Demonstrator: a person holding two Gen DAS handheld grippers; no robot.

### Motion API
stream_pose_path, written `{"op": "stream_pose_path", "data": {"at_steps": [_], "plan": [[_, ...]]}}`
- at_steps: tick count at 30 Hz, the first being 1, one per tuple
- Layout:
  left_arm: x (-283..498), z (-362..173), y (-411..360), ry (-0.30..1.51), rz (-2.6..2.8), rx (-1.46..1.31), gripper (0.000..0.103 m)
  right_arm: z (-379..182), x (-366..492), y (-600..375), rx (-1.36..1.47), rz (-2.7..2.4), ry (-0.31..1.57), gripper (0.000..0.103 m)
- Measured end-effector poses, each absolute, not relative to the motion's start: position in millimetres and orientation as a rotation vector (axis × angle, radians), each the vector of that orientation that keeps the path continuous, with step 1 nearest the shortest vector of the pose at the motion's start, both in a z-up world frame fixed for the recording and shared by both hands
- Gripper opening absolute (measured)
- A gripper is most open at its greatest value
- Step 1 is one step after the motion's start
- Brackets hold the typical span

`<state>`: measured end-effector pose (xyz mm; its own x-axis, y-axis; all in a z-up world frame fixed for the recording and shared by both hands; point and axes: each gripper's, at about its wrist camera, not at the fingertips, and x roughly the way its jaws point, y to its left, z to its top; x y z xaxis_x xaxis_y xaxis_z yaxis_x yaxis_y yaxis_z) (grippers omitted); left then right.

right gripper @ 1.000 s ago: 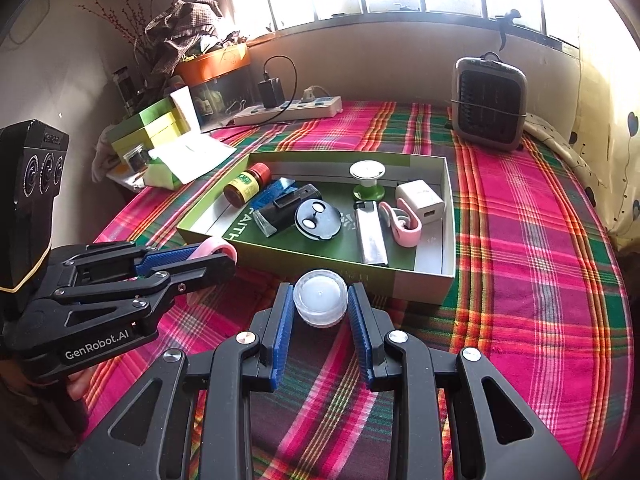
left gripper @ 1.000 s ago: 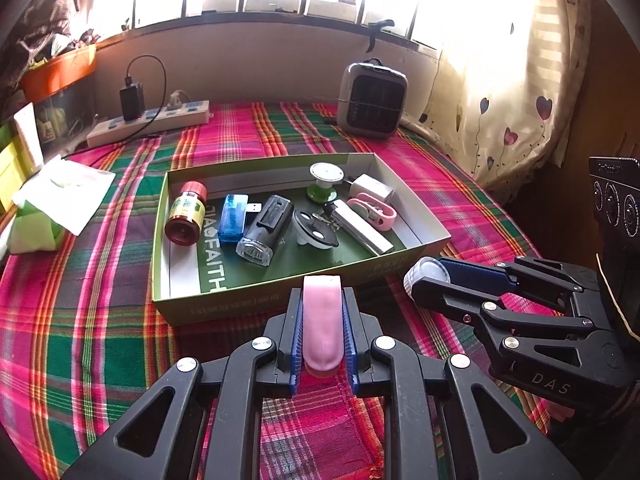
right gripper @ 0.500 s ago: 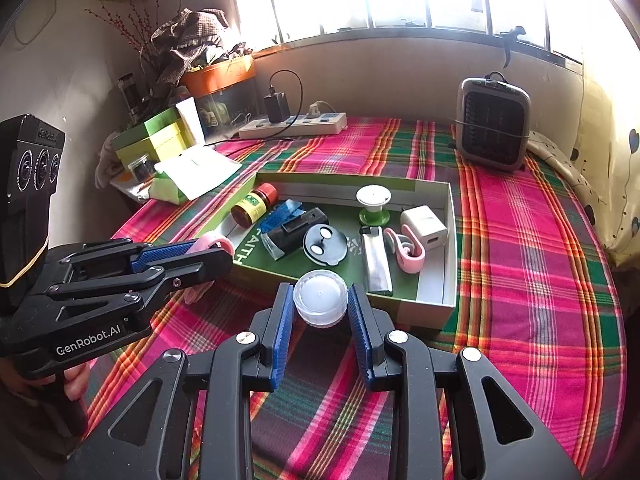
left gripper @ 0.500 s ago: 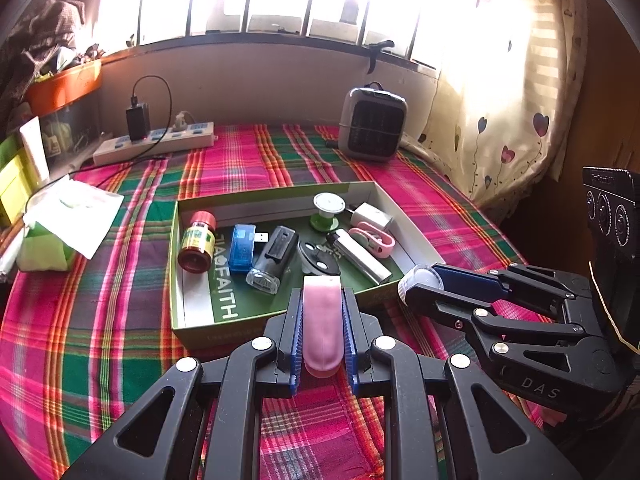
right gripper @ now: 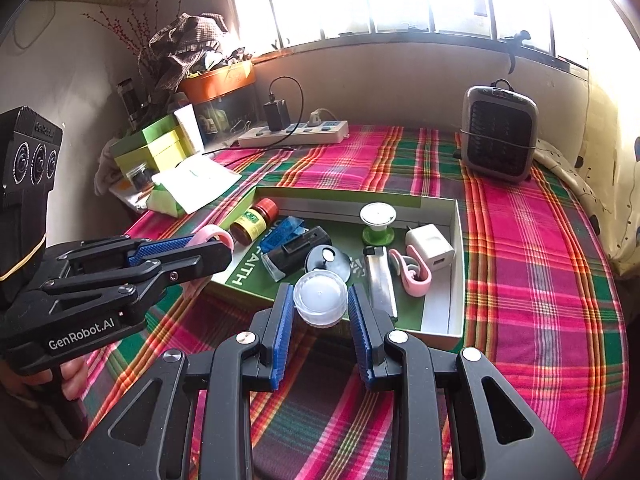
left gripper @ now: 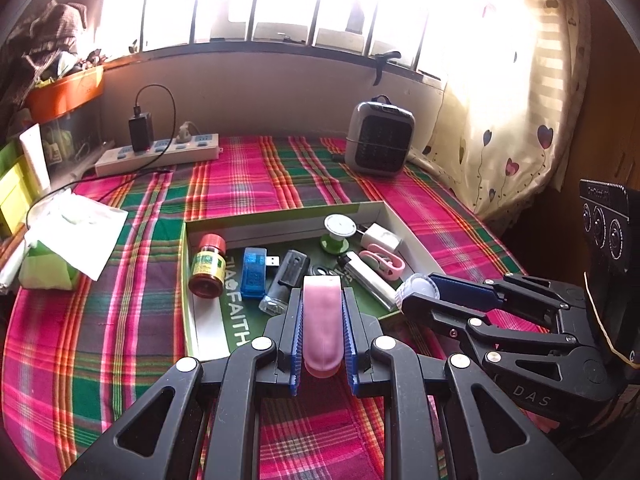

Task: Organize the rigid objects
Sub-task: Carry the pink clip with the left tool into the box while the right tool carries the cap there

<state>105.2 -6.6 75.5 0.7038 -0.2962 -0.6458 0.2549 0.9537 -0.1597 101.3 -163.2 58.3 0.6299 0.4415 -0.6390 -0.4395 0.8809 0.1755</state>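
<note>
Farther box (left gripper: 412,240), pink piece (left gripper: 322,320) between fingers (left gripper: 295,344).

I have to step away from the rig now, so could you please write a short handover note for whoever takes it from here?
Left gripper: shut on the pink holder, held above the cloth just short of the box.
Right gripper: shut on the clear round jar, also at the box's near edge.
In the box: brown bottle, blue USB stick, black torch, lighter, pink clip, white charger, green spool.
Done: those items are in the box.
Left: probably set both held items inside it.
</note>
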Motion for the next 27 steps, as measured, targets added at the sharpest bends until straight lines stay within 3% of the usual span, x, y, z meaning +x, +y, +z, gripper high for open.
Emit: {"op": "stream_pose_path", "data": {"at_steps": [27], "plan": [[163, 69, 20, 0.781, -0.288, -0.148, 0.017, 38, 149, -159, 0.067, 0.54, 0.821, 0.029]]}}
